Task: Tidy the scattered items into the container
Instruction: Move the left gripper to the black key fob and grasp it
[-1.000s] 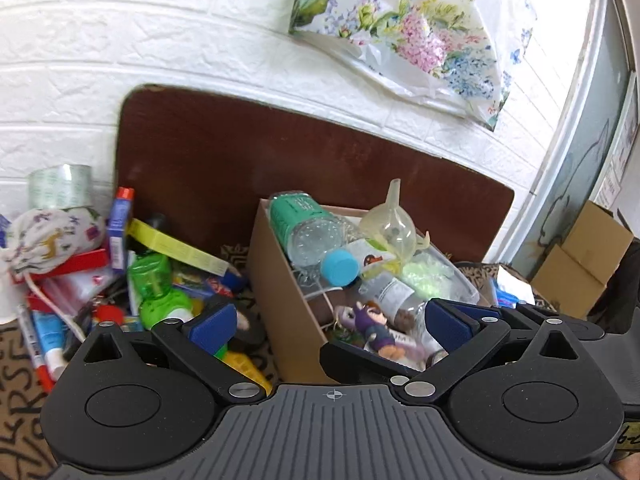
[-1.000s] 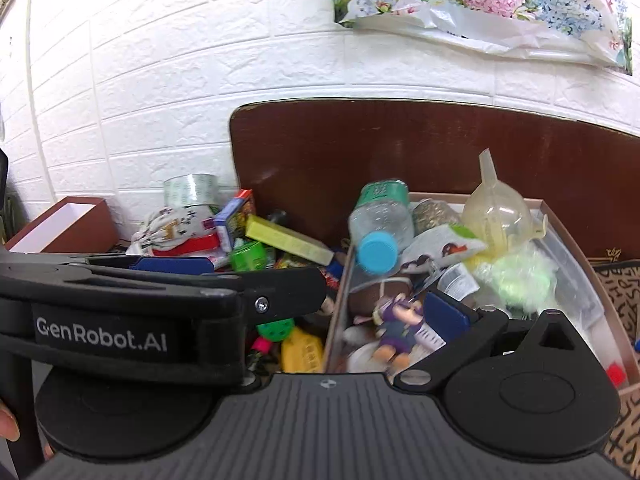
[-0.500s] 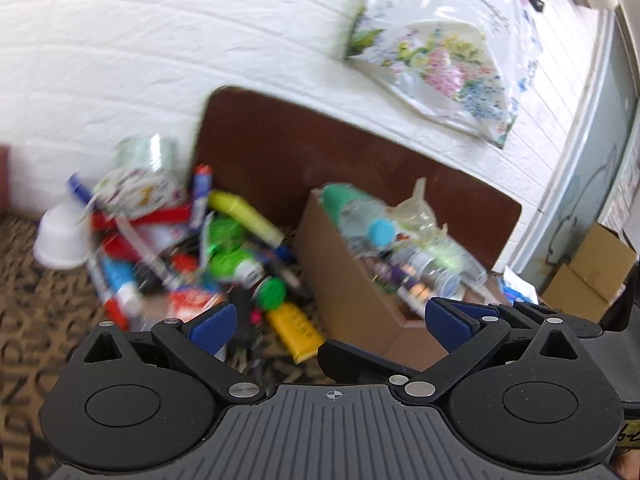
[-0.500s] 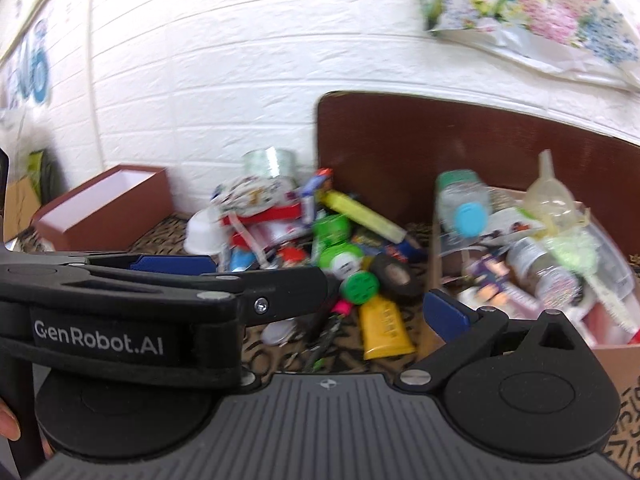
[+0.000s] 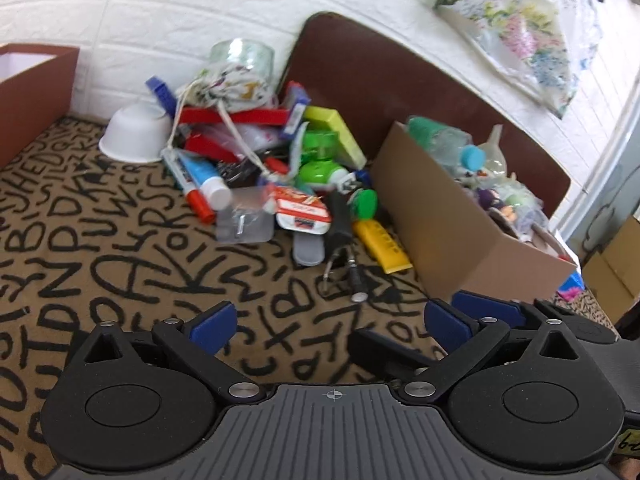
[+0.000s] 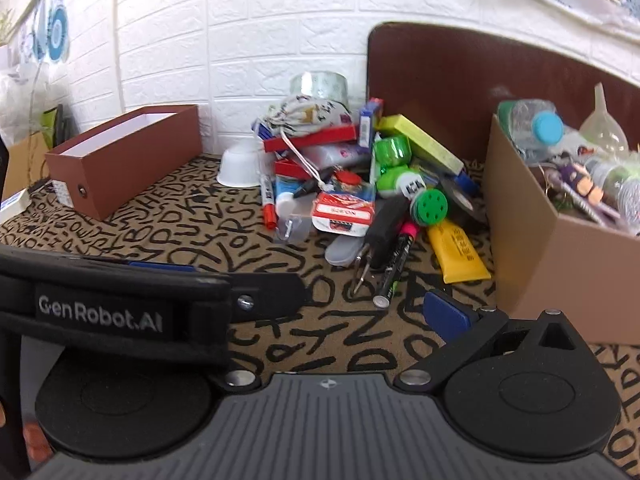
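cardboard box [image 6: 548,236] right | yellow tube [image 6: 458,256] near its edge

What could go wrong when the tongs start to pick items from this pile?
The white drawstring of the cloth pouch runs down through the pile, so lifting the pouch may drag neighbouring items. The cardboard box already looks heaped, with a water bottle and a funnel above its rim, so added items could slide out.

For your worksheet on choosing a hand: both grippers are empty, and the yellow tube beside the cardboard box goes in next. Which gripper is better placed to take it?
Probably the right gripper: the yellow tube lies just ahead of its open fingers, beside the cardboard box. The left gripper sits farther left.
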`<action>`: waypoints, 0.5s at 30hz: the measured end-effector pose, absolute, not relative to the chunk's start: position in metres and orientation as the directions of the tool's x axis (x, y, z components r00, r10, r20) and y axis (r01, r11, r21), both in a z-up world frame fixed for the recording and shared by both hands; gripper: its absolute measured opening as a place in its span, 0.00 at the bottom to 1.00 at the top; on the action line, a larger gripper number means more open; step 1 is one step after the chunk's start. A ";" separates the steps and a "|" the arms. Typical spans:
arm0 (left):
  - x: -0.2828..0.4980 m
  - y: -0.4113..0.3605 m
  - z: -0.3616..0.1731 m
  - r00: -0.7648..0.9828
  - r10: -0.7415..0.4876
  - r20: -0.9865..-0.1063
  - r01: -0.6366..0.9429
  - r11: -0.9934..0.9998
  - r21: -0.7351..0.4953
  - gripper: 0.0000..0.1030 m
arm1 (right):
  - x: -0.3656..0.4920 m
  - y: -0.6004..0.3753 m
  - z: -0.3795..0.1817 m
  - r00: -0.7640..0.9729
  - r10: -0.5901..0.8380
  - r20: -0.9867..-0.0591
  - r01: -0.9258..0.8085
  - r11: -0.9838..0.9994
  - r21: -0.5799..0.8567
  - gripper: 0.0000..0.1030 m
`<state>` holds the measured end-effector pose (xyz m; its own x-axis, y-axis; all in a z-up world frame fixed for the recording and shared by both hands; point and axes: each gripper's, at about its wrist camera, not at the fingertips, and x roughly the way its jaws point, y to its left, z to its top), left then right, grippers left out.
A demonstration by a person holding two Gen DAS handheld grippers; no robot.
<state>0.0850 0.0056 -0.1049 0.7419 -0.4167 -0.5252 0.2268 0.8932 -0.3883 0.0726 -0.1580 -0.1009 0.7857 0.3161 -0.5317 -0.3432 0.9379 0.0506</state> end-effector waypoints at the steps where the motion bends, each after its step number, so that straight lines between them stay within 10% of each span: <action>1: 0.089 0.007 -0.106 0.739 -0.423 -0.525 0.229 0.890 -0.395 0.98 | 0.076 -0.160 -0.103 0.787 0.314 -0.531 -0.334 0.941 0.062 1.00; 10: 0.125 -0.004 -0.120 0.694 -0.460 -0.554 0.255 0.876 -0.409 0.74 | 0.098 -0.169 -0.127 0.791 0.237 -0.564 -0.237 0.969 0.076 0.96; 15: 0.142 -0.018 -0.121 0.668 -0.491 -0.559 0.292 0.864 -0.410 0.57 | 0.112 -0.164 -0.133 0.794 0.207 -0.572 -0.230 0.973 0.032 0.70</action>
